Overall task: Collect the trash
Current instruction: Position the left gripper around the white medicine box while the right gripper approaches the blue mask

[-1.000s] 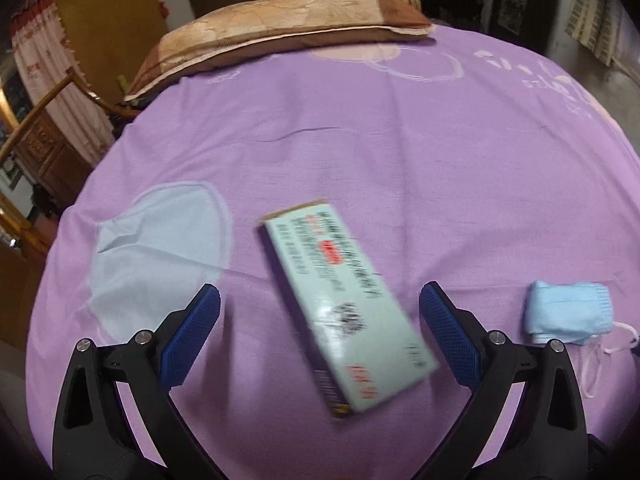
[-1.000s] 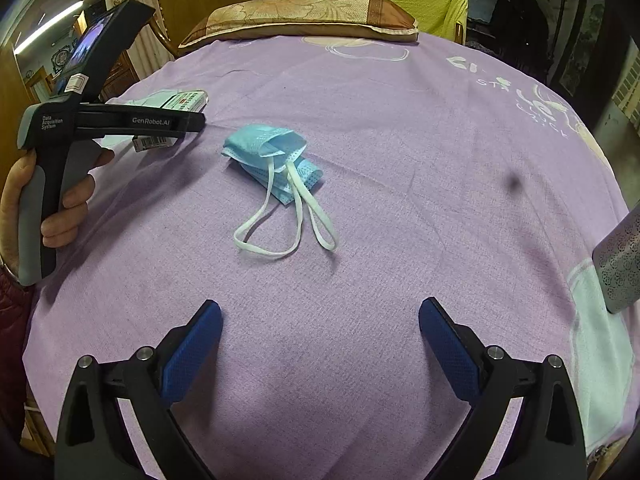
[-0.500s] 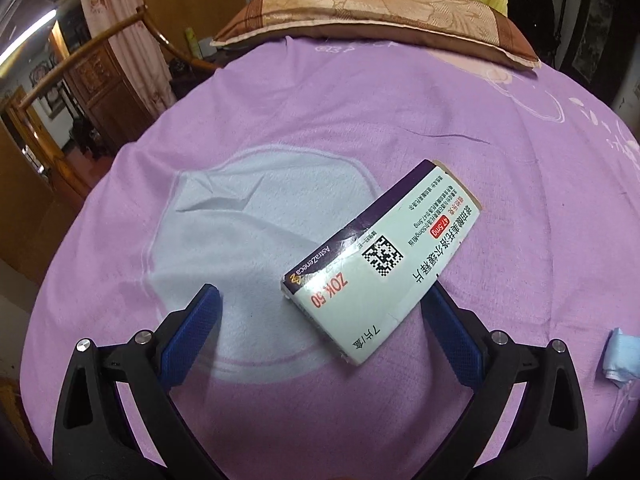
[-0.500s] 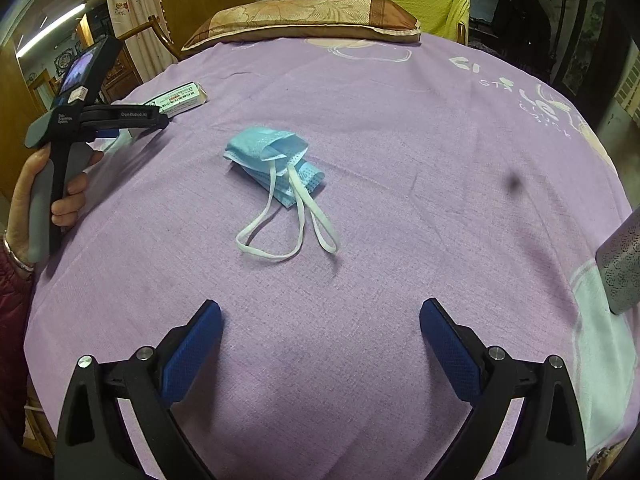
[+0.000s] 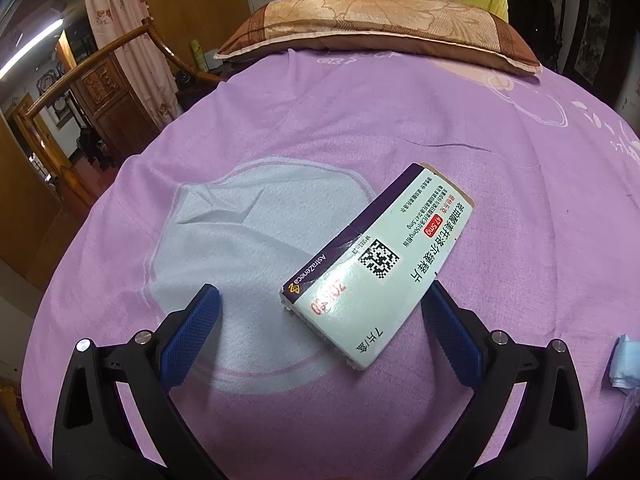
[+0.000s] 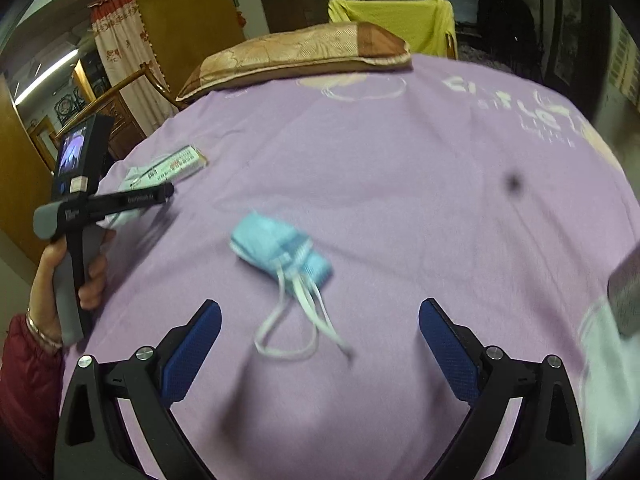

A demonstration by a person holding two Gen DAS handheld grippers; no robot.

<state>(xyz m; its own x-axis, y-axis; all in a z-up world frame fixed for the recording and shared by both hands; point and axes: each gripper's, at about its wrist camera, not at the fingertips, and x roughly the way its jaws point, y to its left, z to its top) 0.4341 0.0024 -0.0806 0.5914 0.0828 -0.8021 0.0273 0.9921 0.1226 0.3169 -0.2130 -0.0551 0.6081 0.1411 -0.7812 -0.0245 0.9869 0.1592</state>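
Medicine box (image 5: 380,264) lies flat on the purple bedsheet (image 5: 400,128), closed, so can't tell what's inside. It reads "AstraZeneca", "47.5mg" and "ZOK 50" next to a square code. Left gripper (image 5: 320,332) is spread wide, empty, with the box's near end between its fingers. Right gripper (image 6: 320,340) is wide open too, nothing held, blue face mask (image 6: 280,250) just ahead.

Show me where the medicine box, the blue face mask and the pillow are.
medicine box (image 5: 380,264), left wrist view, on its printed top face.
blue face mask (image 6: 280,250), right wrist view, on the folded blue body.
pillow (image 5: 376,24), left wrist view, on its patterned top.
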